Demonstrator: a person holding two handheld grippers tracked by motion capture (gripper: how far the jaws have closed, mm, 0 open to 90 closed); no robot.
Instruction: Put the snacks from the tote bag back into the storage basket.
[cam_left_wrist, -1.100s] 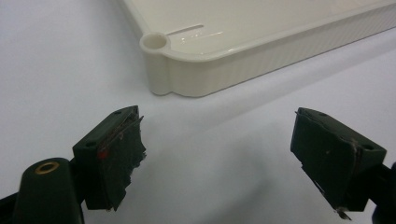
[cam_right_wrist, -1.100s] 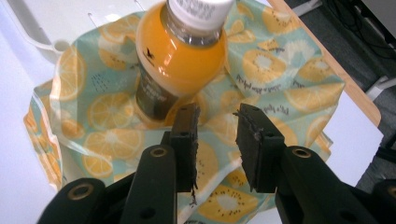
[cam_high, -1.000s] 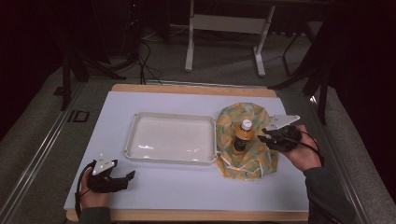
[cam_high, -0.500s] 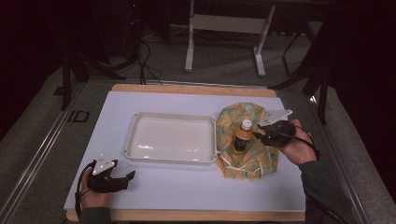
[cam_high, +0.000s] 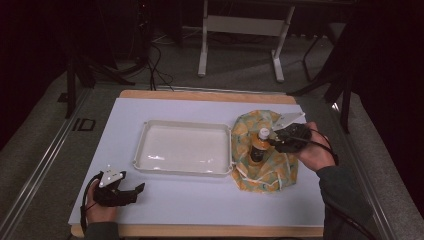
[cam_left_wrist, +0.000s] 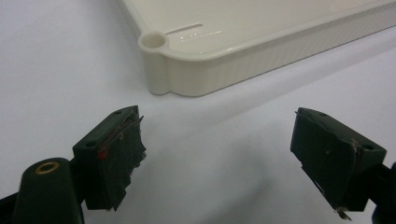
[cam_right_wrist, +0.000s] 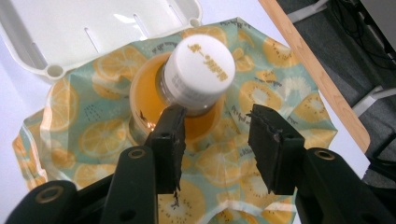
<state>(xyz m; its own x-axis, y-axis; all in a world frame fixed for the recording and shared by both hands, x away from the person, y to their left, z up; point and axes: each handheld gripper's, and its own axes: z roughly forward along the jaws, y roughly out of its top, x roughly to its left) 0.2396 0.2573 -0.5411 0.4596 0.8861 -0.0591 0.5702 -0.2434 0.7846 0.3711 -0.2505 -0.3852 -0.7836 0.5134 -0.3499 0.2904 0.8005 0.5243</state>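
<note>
Fingers of the left gripper stand wide apart with nothing between them; in the left gripper view they frame bare white worktop, with the near corner of the cream tray just beyond. That hand rests at the near left edge of the worktop, exactly as it did a second ago, and takes no part in the work.

Next to the right, the cream tray lies in the middle of the worktop, nothing in it, its right rim touching the fruit-print cloth.

On that cloth stands the task's thing, a small bottle of orange drink with a white cap, upright and wrapped loosely by the cloth's folds around its base.

Farthest right comes the change. A second ago the right gripper sat nearly closed beside the bottle; its fingers have just been opening, and the hand has edged in toward the bottle's top. In the right gripper view the fingers are now apart, the cap and neck lying just ahead of them and slightly toward one finger, whose tip seems to meet the shoulder below the cap. Nothing is pinched yet.

My reading: this is the approach to a grasp at the neck. The opening looks about wide enough for the cap, but the bottle sits off centre, so the gripper should shift sideways before closing, or it may tip the bottle on the soft cloth.
</note>
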